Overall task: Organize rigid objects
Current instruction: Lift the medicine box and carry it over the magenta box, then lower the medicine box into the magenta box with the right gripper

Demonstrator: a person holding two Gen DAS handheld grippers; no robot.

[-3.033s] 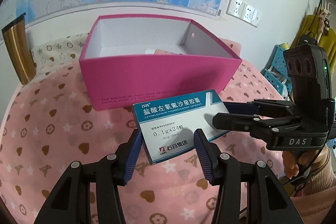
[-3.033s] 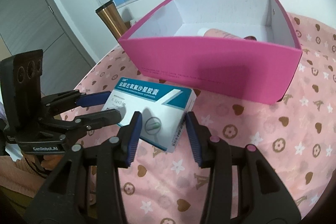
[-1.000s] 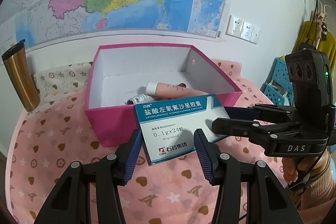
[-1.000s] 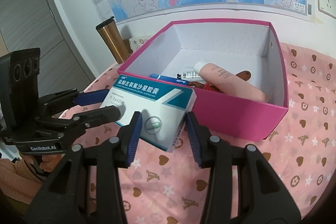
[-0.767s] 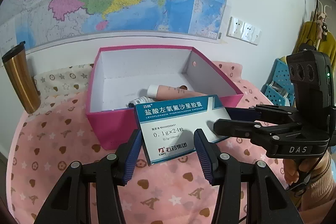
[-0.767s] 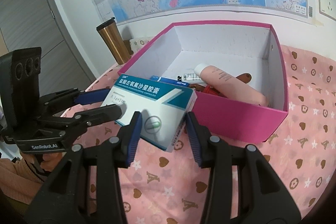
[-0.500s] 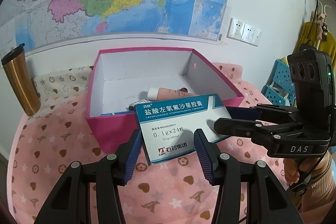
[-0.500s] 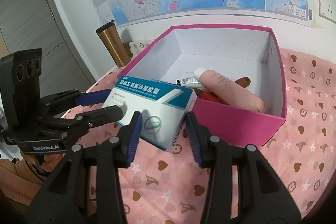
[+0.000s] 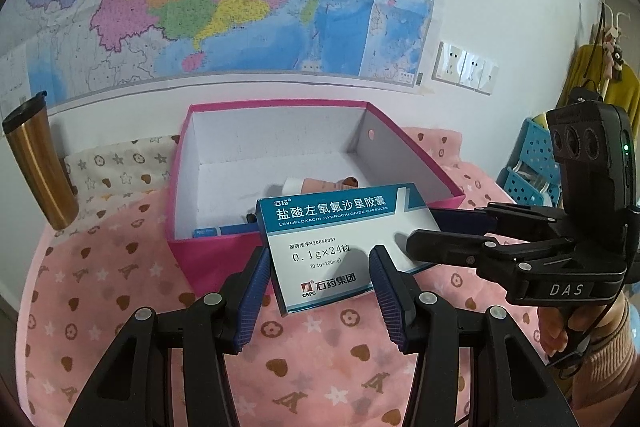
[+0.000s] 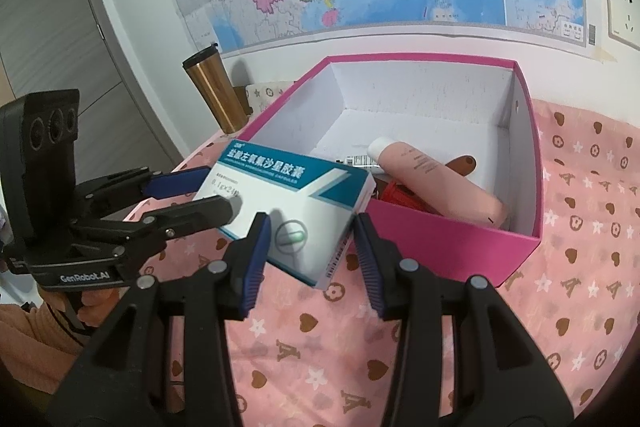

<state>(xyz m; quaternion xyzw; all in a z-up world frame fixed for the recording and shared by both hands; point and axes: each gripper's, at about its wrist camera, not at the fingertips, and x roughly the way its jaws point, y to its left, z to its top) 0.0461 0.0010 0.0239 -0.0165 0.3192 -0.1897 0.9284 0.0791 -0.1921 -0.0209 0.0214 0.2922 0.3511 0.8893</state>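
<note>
Both tongs are clamped on one medicine box (image 9: 336, 243): the left tongs (image 9: 318, 269) grip its near end, the right tongs (image 10: 310, 233) its other end. It hangs tilted above the near wall of the pink box (image 9: 208, 255) (a peach tube (image 10: 436, 183) lies inside) on the pink-clothed desk (image 10: 580, 267)
</note>
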